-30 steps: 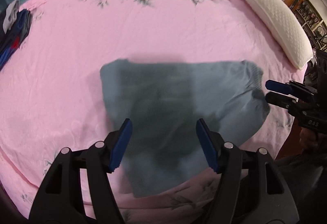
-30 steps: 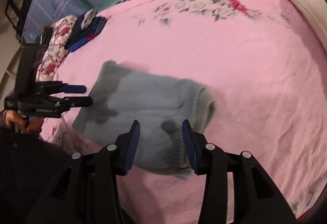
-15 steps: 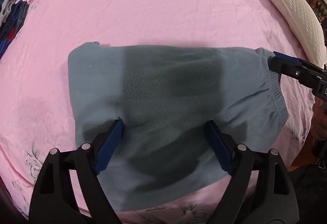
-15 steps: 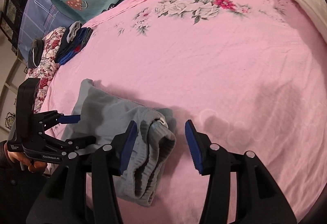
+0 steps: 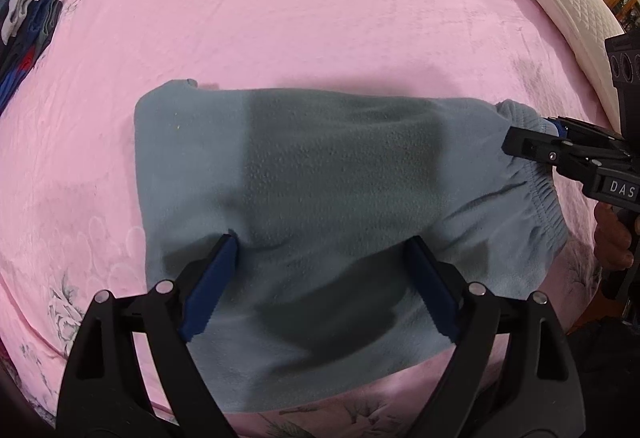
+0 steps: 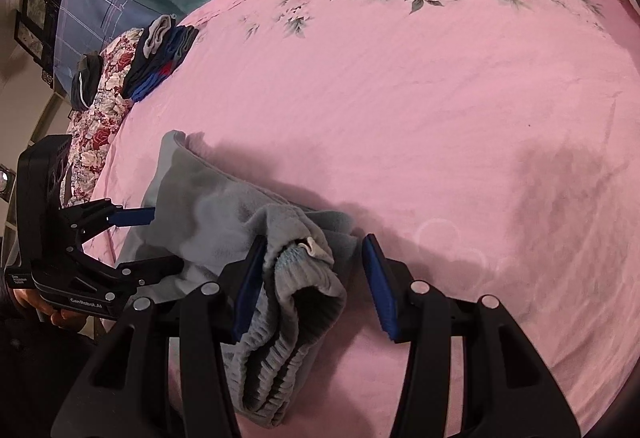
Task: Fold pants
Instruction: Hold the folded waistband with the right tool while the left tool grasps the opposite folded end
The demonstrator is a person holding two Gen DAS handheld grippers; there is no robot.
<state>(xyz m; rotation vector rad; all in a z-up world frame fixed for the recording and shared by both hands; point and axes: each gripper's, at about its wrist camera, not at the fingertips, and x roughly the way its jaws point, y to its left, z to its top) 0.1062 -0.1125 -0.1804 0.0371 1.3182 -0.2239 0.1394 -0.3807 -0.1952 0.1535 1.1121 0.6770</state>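
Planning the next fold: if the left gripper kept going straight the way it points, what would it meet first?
Most likely the folded grey pants: the left gripper points steeply down, jaws wide open, over their middle.

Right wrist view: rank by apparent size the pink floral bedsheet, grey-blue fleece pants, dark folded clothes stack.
1. Pink floral bedsheet, fills most of the frame.
2. Grey-blue fleece pants, though they lie nearest the camera, which inflates them.
3. Dark folded clothes stack, smallest, but it sits farther back, so its true size is unsure.
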